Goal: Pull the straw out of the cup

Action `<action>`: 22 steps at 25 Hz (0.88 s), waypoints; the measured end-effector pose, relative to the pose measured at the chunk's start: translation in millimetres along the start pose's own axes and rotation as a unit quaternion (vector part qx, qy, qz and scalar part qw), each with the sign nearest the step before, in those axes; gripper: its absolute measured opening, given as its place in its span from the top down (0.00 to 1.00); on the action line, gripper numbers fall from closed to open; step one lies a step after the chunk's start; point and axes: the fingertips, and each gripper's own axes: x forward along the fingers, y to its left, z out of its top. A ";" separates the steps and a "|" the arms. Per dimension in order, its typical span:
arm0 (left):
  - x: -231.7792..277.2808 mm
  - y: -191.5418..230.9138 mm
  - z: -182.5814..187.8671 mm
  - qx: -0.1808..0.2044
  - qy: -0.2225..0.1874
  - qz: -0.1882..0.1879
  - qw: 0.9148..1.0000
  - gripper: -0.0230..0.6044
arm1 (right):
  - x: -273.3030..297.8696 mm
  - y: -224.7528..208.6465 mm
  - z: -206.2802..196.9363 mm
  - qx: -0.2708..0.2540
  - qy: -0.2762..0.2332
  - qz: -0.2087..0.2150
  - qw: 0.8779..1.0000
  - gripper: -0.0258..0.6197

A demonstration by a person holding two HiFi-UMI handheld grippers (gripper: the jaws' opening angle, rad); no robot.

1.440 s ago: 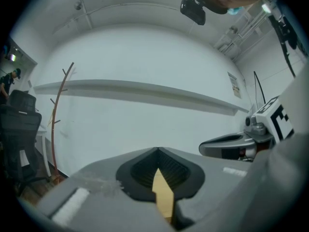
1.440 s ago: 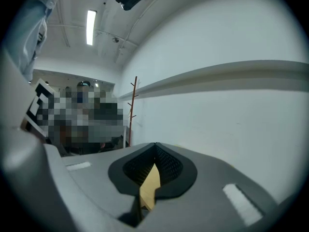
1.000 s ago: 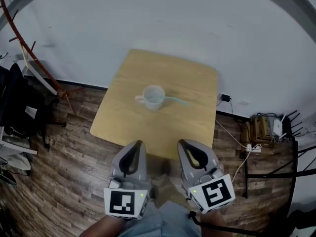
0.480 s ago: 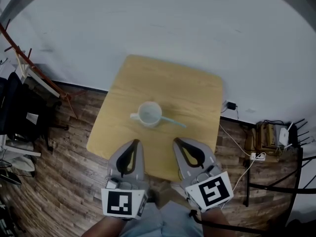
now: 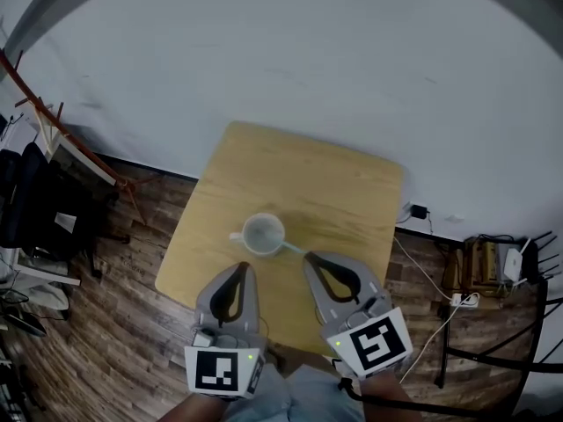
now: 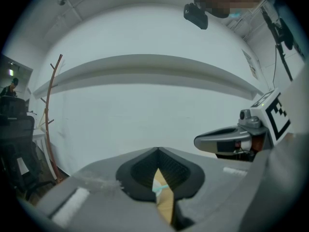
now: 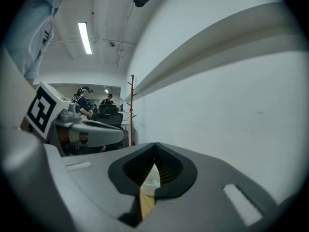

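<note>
The left gripper (image 5: pixel 242 269) and right gripper (image 5: pixel 310 258) hover over the wooden table's (image 5: pixel 343 183) near edge, jaws closed on nothing. Just beyond them the white cup (image 5: pixel 263 233) stands upright, its teal straw (image 5: pixel 292 249) slanting out rightward, free end near the right gripper.

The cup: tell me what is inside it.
A pale blue straw leans out of the cup over its right rim. The straw's lower end, and whether there is liquid inside, cannot be made out.
</note>
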 end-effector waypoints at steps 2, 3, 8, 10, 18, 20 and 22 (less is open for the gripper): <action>4.1 1.0 1.2 0.000 0.001 0.004 1.000 0.95 | 3.1 -4.2 -1.1 0.001 0.003 0.002 1.000 0.95; 6.7 1.9 1.5 0.000 0.002 0.006 1.000 0.95 | 4.9 -6.1 -2.4 0.001 0.006 0.003 1.000 0.95; 25.6 7.3 -5.2 -0.011 0.012 0.009 1.000 0.95 | 18.6 -19.2 -10.8 -0.001 0.018 0.009 1.000 0.95; 33.5 9.5 -8.8 -0.016 0.016 0.007 1.000 0.95 | 25.3 -22.3 -15.7 0.000 0.027 0.012 1.000 0.95; 58.9 17.6 -30.3 -0.034 0.041 -0.001 0.999 0.95 | 54.0 -24.3 -40.5 0.006 0.058 0.036 0.998 0.88; 63.2 17.7 -38.1 -0.041 0.052 -0.004 0.998 0.95 | 59.5 -24.1 -47.8 0.003 0.069 0.039 0.997 0.87; 68.5 18.7 -44.6 -0.044 0.058 -0.009 0.997 0.95 | 64.7 -23.9 -54.8 0.001 0.079 0.042 0.996 0.86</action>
